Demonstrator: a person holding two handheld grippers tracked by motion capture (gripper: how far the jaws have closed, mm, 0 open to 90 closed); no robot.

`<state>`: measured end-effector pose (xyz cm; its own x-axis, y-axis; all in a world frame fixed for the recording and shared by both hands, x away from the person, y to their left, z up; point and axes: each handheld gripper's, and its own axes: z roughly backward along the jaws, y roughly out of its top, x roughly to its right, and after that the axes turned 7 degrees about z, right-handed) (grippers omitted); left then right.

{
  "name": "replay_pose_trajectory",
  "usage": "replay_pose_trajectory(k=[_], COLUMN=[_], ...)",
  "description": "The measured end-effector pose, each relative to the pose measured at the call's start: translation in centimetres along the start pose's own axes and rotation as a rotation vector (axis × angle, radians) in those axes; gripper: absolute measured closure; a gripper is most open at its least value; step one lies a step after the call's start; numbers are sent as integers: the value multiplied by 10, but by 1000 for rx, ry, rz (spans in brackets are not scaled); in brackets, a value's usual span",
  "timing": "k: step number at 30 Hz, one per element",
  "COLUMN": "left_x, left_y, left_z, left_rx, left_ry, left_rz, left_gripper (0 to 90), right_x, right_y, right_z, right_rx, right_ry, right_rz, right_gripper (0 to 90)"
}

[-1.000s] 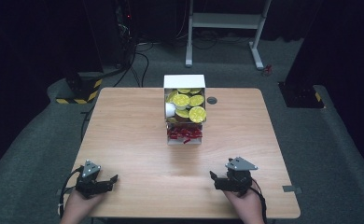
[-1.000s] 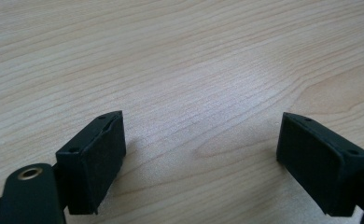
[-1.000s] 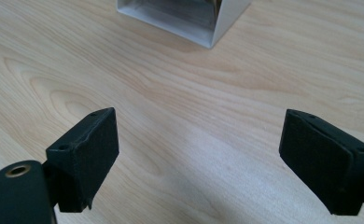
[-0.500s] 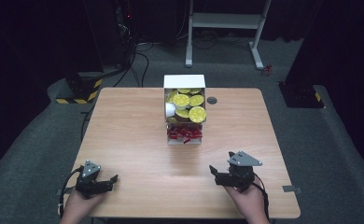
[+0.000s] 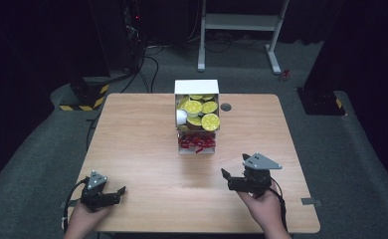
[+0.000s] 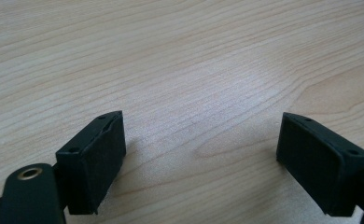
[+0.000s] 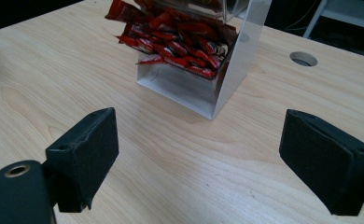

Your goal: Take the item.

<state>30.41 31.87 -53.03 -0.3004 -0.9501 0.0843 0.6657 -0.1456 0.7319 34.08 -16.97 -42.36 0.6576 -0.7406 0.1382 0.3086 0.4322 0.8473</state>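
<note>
Both the left gripper [image 5: 113, 191] and right gripper [image 5: 230, 178] hang with jaws spread and empty, the red packets [image 7: 180, 35] cut off at the right gripper view's top edge.

Left hand-held gripper [image 5: 113, 192]: black, resting low on the light wooden worktop [image 5: 142, 149] near its front left corner, jaws spread wide with nothing between them.
Left hand [image 5: 82, 219]: wrapped around its rear, entering over the worktop's front edge.
Right hand-held gripper [image 5: 227, 178]: black with a grey three-cornered plate, raised above the worktop near its front right, jaws wide apart, empty.
Right hand [image 5: 261, 205]: cupping it from below.
</note>
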Motion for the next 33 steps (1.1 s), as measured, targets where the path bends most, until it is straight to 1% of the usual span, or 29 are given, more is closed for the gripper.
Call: replay_pose_trajectory(k=[4,6,7,11,14,16,22,27,33], left_x=[0,0,0,0,0,0,0,0,0], left_y=[0,0,0,0,0,0,0,0,0], left_z=[0,0,0,0,0,0,0,0,0], left_rx=[0,0,0,0,0,0,0,0,0], left_ry=[0,0,0,0,0,0,-1,-1,-1], left_rz=[-1,-1,-1,-1,-1,-1,-2,-2,-2], left_gripper=[161,161,161,161,161,161,161,161,160], right_x=[0,0,-1,-1,-1,-2,-2,0,2], right_y=[6,9,12,19,24,27,41,57,74], right_z=[1,2,2,2,2,2,2,1,-4], right_rx=[12,11,19,34,45,48,70,83,78], right_ry=[14,15,15,23,21,35,65,59,58], right_rz=[1,13,14,7,28,23,37,37,49], right_gripper=[113,112,110,106,103,100,96,98,99])
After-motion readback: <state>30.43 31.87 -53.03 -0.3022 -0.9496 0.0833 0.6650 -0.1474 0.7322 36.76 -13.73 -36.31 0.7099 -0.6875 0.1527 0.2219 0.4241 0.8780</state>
